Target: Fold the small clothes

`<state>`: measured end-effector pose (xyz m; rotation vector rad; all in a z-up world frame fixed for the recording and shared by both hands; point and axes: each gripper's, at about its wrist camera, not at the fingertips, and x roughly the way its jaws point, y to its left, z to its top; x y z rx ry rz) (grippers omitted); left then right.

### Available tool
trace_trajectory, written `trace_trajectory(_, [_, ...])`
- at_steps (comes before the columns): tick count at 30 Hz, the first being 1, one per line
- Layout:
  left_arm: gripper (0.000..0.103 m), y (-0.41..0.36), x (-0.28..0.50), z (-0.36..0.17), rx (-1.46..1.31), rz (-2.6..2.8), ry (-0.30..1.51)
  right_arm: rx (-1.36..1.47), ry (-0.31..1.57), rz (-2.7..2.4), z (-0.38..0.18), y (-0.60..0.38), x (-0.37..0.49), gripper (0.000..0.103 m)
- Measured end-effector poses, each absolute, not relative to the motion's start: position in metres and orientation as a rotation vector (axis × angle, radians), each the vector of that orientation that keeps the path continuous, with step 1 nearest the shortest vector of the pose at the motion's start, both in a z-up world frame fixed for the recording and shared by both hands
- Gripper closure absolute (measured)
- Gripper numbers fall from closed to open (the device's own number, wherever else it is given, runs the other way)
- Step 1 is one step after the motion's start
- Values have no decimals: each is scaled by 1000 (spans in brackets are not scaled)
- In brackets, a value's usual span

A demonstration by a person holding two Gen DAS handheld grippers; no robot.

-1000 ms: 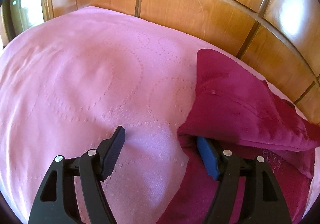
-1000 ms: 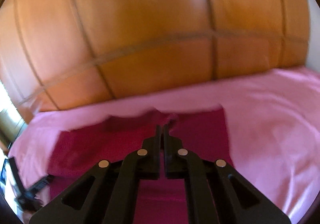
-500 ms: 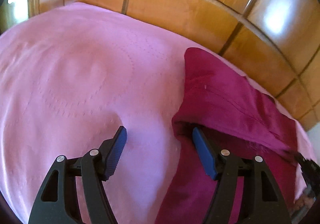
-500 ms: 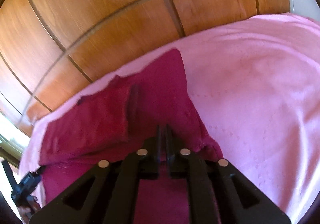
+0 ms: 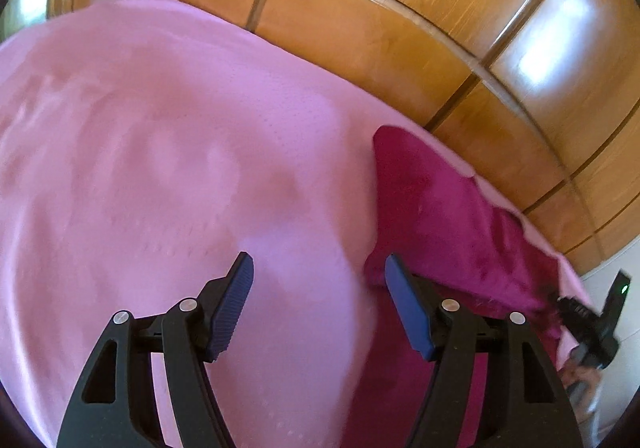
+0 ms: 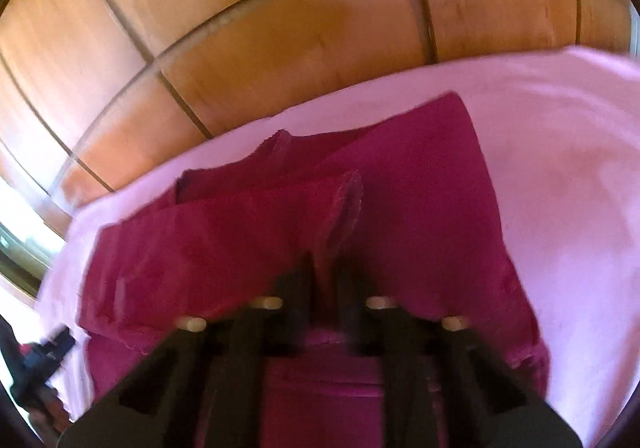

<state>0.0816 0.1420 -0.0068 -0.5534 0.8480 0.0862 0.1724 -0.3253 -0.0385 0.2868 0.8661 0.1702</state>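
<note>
A magenta garment (image 6: 400, 216) lies partly folded on a pink bedspread (image 5: 160, 168), close to the wood-panelled wall (image 5: 400, 28) behind the bed. The right gripper (image 6: 322, 272) pinches a raised fold of the garment between its closing jaws. The left gripper (image 5: 318, 268) hangs wide apart and empty over the bedspread, its right finger at the garment's near corner.

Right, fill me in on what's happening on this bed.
A person is folding a dark magenta cloth garment on a pink bedspread, a handheld gripper in each hand. The right gripper is pinched on a raised fold of the garment, its jaws closing. The left gripper is open at the garment's edge, holding nothing. The fold is not finished.
</note>
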Motion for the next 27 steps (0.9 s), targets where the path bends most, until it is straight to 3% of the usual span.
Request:
trace_trajectory(4, [36,158,102,-3,-661,-14,845,213,783,91,-22,-336,155,95])
trace_trajectory(20, [37,142,227,-43,-840,-214,975,288,810,110,-52,-348,157,95])
trace_trajectory(21, [49,140,230,-44,-843,-224,978,284,809,110,-52,-348,157,94])
trace_trajectory(22, [67,135,234,-46,-834,-228,986,283,809,108,-52,-347,157,94])
trace_trajectory(24, [85,128,239,-45,-792,-218,978,275,810,105,-51,-347,158,94])
trace_trajectory(25, [92,124,238,-40,-767,-219,957,268,812,103,-50,-345,159,94])
trace_trajectory(27, [94,118,231,-26,-713,-197,900,239,810,90,-46,-343,159,93])
